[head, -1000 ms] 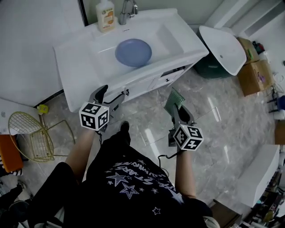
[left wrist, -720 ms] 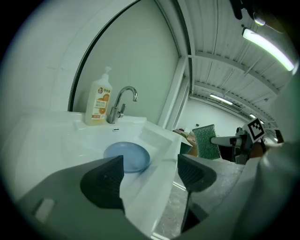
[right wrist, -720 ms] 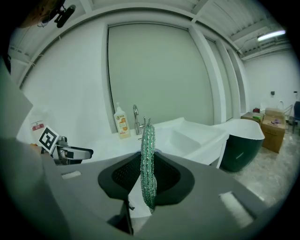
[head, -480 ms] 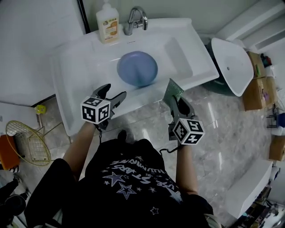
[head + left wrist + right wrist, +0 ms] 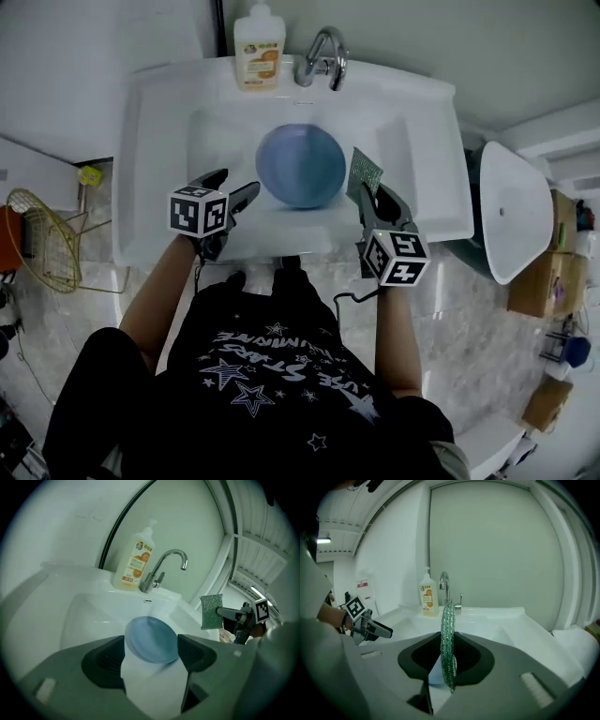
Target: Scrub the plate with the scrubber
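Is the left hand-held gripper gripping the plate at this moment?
No, the left hand-held gripper has its jaws apart and empty, while the plate lies in the sink beyond.

A home-style bathroom is showing here: a white vanity basin (image 5: 155, 141) is standing against the far wall, carrying a chrome tap (image 5: 322, 56) and soap bottle (image 5: 260, 42), with glossy marble flooring (image 5: 473, 305) spreading right.

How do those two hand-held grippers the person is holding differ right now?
The left hand-held gripper has its jaws apart and holds nothing; the right hand-held gripper is shut on the green scrubber. The left one points at the blue plate; the right one sits to the plate's right. Both hover at the sink's front edge.
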`<state>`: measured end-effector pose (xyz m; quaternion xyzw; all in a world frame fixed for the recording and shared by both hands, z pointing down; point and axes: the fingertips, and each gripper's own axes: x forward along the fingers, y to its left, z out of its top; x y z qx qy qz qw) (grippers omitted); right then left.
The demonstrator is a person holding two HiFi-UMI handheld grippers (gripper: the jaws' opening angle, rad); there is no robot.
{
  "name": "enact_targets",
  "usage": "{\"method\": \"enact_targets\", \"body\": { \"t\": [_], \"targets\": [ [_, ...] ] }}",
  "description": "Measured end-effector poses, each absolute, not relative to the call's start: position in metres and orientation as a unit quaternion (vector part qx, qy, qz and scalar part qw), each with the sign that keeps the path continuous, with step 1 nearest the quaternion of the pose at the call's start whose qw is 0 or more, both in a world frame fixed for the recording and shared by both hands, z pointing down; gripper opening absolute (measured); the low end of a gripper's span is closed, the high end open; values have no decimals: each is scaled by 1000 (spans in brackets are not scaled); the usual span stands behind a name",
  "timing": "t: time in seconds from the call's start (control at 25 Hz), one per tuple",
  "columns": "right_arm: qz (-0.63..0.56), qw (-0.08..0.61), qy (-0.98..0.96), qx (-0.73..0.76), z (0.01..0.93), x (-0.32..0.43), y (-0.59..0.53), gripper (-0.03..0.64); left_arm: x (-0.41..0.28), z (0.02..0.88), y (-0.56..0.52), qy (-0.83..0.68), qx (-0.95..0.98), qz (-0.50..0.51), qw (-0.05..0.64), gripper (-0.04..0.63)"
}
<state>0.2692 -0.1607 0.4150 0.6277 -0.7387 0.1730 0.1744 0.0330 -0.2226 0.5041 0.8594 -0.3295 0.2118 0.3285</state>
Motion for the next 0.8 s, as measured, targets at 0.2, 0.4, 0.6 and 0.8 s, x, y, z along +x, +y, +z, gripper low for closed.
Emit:
{"method": "enact_targets", "body": {
  "t": [0.2,0.4,0.6,0.8],
  "targets": [
    [145,236,-783,557,439,281,-215,103,44,527,-239,-385,822,214,360,356],
    [104,300,-811,491,474,279,-250,103,67,571,-243,-382,795,229,413,326],
    [51,370,-827,420,510,258,-277,101,74,613,-255,-401,764,250,438,319],
    [4,456,-816,356,552,233,-290,103,75,639,-261,-406,745,265,458,304]
  ]
}}
